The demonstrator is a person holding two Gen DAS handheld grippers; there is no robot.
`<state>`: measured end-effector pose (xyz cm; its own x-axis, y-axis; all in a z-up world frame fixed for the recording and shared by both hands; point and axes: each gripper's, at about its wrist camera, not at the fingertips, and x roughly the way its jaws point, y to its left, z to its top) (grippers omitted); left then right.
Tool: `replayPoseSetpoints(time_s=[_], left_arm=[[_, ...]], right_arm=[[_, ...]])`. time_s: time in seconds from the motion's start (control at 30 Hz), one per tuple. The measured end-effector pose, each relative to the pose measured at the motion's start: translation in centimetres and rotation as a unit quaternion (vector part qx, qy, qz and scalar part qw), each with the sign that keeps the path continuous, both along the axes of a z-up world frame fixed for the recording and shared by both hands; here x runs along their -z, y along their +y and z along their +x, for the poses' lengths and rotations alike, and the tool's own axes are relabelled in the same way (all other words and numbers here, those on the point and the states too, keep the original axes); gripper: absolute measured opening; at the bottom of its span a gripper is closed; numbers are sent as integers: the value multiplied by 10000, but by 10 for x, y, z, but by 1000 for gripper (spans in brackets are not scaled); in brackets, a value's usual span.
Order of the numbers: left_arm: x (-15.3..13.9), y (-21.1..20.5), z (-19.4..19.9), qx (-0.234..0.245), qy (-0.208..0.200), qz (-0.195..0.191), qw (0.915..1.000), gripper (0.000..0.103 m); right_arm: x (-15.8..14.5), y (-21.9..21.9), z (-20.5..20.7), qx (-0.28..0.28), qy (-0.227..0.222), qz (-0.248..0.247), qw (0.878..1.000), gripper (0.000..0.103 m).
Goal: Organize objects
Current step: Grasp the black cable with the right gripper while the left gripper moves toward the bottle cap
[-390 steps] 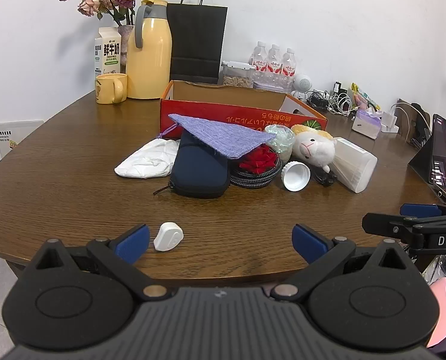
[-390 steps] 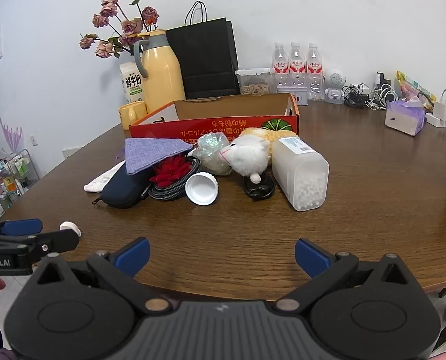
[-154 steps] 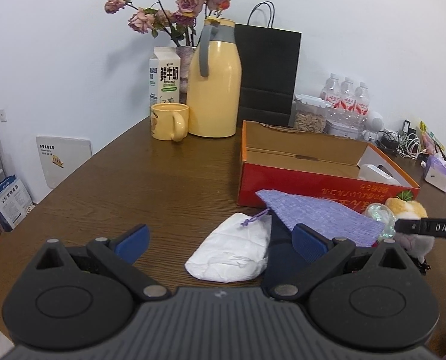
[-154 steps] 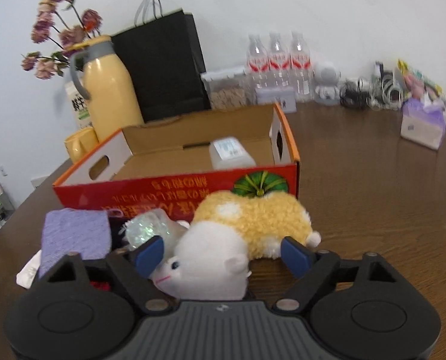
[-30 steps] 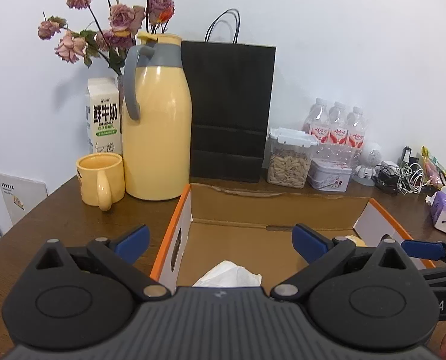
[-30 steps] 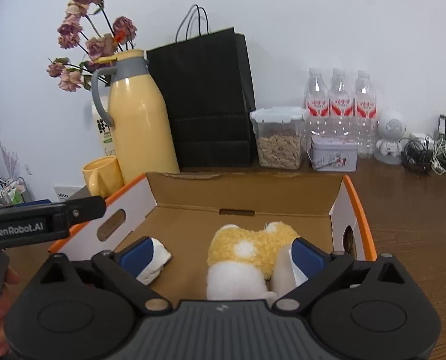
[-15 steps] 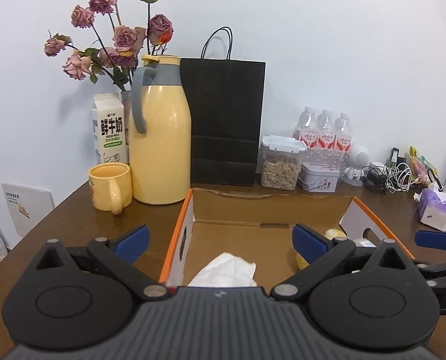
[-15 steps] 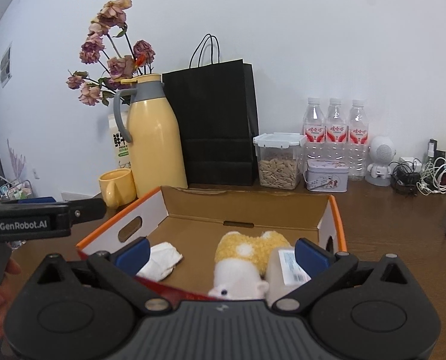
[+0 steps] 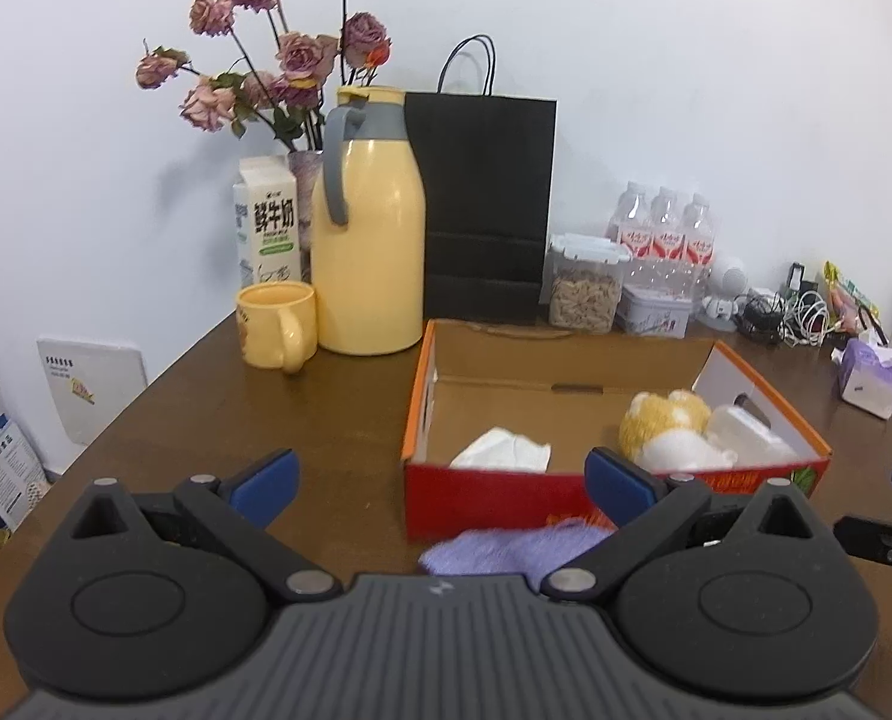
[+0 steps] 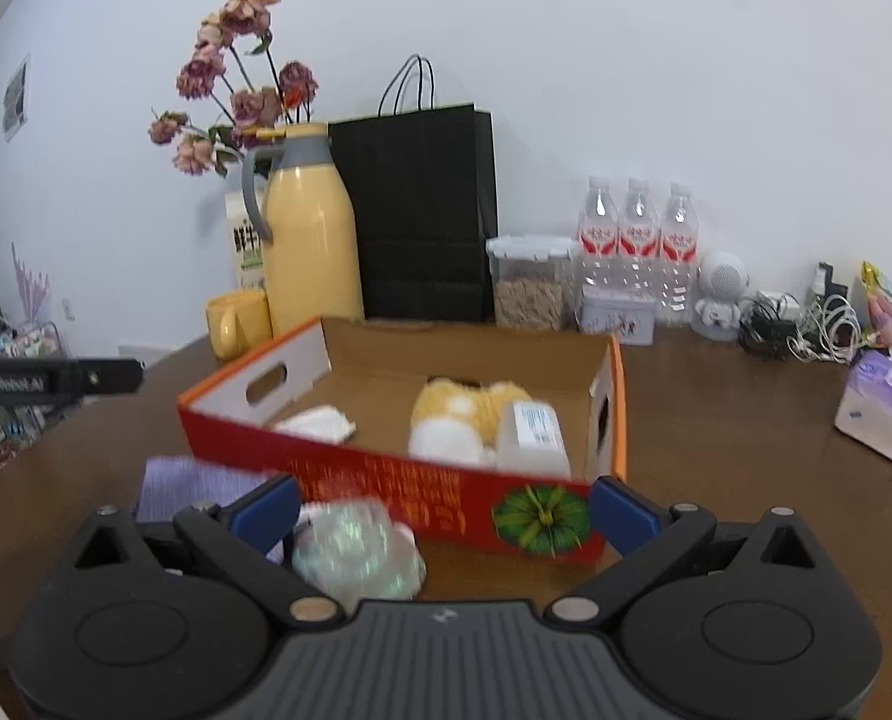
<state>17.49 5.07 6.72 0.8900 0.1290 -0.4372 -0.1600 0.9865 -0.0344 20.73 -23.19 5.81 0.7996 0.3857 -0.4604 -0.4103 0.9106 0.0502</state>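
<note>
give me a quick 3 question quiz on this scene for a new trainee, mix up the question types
1. True or false: the plush toy lies inside the red cardboard box.
2. Multiple choice: what lies on the table just outside the box's front wall? A) the purple cloth B) the yellow mug C) the tissue pack
3. Fill in: both the left gripper and the right gripper have their fingers ____ and hold nothing.

Key: 1 true; 2 A; 3 open
</note>
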Motion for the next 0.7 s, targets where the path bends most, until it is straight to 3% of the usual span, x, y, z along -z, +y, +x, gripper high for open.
replayPoseSetpoints(time_s=[0.33,0.7], left_arm=[[22,9,-30,-54,353,-46,9994,103],[37,7,-42,-29,577,-117,9983,103]], right_arm=[[47,-9,-14,184,650,-383,9970,99],[72,-6,-9,174,977,-263,9947,75]])
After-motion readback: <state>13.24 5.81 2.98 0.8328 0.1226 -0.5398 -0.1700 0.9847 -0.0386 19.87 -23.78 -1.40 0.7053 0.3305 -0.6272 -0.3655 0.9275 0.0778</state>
